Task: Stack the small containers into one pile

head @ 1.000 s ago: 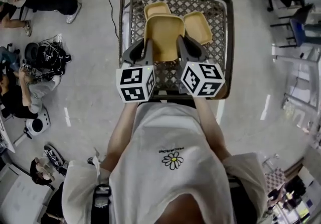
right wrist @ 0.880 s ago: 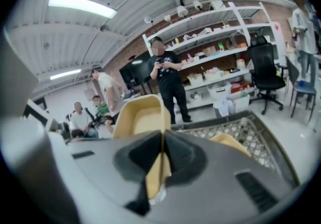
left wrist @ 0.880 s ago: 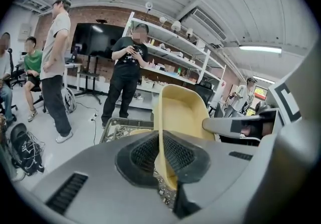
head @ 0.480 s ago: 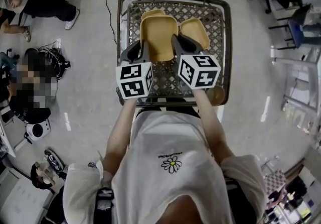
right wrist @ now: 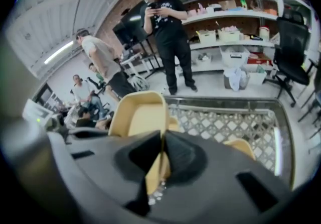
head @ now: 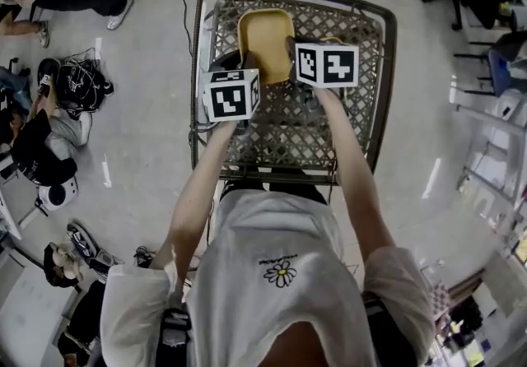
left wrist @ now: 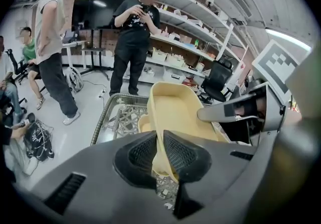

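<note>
A: Head view, surface entry?
B: Lattice-topped metal table (head: 329,123) with a raised rim, on a glossy grey floor (head: 148,151). Beyond the table are shelving (right wrist: 235,17), an office chair (right wrist: 293,52) and a standing person (left wrist: 133,37).
A: Task item?
B: One yellow container (head: 265,40), tilted over the table's far half, with a second container (left wrist: 142,123) beneath. Left gripper (left wrist: 159,150): jaws just easing apart, rim between the pads, touching. Right gripper (right wrist: 161,155): clenched on the opposite rim.

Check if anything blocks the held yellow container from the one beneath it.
Nothing visible does. The held container hangs over the lower container, whose rim peeks out beneath it; a third container sits aside.
</note>
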The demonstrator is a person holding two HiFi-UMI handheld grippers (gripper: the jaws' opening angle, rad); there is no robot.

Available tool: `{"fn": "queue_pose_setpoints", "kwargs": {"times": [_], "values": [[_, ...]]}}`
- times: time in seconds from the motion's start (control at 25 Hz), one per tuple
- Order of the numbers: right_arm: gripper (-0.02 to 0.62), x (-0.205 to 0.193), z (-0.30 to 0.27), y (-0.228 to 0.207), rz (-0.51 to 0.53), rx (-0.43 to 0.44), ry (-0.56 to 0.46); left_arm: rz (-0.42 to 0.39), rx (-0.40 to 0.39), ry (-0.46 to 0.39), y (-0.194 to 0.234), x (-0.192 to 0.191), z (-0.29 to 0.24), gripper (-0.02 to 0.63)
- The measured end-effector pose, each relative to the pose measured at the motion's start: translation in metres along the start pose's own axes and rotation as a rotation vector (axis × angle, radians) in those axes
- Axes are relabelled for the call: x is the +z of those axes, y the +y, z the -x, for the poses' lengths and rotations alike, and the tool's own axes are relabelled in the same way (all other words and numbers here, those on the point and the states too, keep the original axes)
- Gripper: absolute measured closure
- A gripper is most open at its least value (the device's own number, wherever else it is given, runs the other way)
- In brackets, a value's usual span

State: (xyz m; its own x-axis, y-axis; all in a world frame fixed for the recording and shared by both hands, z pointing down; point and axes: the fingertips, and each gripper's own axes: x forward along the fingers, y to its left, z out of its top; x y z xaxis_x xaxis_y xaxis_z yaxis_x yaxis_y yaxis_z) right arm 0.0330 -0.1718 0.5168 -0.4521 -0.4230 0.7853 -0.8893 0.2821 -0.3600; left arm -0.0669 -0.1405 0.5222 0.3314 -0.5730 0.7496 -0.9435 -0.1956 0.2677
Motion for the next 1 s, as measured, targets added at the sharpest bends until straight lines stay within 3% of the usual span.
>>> {"fn": "queue_pose_setpoints", "kwargs": {"times": [0.16,0.44,0.76,0.88,1.0], "values": [[0.551,-0.007,-0.031,-0.014,0.018,-0.021,0.117,0.052,0.017,0.103,0.009,-0.015,-0.029,0.540],[0.549,-0.024,-0.062,-0.024,0.010,-0.018,0.194,0.079,0.026,0.181,0.022,-0.034,-0.053,0.538],[0.549,-0.037,-0.075,-0.025,0.026,-0.027,0.221,0.015,0.073,0.199,0.033,-0.038,-0.060,0.538],[0.549,-0.037,-0.077,-0.025,0.046,-0.035,0.205,0.013,0.034,0.186,0.024,-0.037,-0.063,0.439],[0.548,-0.038,-0.076,-0.025,0.074,-0.047,0.195,0.041,0.014,0.186,0.017,-0.039,-0.063,0.394]]}}
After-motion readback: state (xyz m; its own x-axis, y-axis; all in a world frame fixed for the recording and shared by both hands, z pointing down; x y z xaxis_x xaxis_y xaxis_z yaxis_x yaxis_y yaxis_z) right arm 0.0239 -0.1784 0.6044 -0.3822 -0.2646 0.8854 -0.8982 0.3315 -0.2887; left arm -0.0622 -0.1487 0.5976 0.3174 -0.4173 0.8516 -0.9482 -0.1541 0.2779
